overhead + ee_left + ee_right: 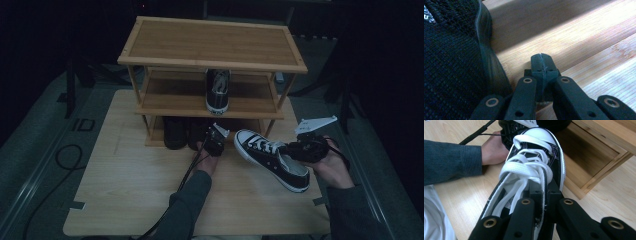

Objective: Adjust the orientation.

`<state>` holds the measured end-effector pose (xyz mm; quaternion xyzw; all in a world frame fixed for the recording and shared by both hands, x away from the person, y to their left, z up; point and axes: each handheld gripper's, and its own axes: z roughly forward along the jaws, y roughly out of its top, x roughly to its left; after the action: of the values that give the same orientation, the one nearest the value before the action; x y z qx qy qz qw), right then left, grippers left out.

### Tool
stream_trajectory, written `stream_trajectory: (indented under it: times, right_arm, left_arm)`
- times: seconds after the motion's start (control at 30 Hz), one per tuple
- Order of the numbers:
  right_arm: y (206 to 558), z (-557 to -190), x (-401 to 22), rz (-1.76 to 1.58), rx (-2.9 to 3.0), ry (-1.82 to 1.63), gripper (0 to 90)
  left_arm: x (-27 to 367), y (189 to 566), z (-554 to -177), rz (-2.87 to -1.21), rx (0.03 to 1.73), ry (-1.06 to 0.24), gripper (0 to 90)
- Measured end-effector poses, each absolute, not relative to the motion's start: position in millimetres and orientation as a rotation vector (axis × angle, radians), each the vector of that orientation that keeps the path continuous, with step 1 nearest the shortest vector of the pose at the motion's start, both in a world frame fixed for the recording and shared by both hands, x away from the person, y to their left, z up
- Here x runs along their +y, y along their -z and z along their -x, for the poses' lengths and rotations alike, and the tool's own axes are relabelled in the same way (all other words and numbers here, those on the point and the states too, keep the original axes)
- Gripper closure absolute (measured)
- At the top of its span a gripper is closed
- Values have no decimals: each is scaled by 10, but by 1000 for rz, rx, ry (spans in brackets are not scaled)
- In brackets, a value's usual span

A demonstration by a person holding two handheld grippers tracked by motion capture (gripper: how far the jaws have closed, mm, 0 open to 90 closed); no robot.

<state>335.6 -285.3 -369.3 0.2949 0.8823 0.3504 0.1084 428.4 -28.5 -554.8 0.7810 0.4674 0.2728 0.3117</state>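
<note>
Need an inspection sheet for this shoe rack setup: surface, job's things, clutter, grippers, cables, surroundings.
Surface: light wooden tabletop, bare in front.
Job's things: black-and-white laced canvas sneaker lifted off the table at a tilt; three-tier bamboo shoe rack; matching sneaker on middle shelf; black mesh shoes on bottom shelf.
Clutter: nothing seen.
Grippers: right gripper shut on the sneaker's side wall by the laces; left gripper shut, empty, at the bottom shelf beside a mesh shoe.
Cables: black cable trails from left gripper.
Surroundings: dark; grey floor.
</note>
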Motion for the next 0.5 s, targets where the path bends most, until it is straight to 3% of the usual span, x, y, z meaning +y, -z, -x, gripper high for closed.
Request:
stream_trajectory:
  times: [0.5]
  right_arm:
    - [3621,-3355,-2796,-839,2605,-1034,875]
  left_arm:
    - [-293,5550,-4284,-2053,1236,-725,900]
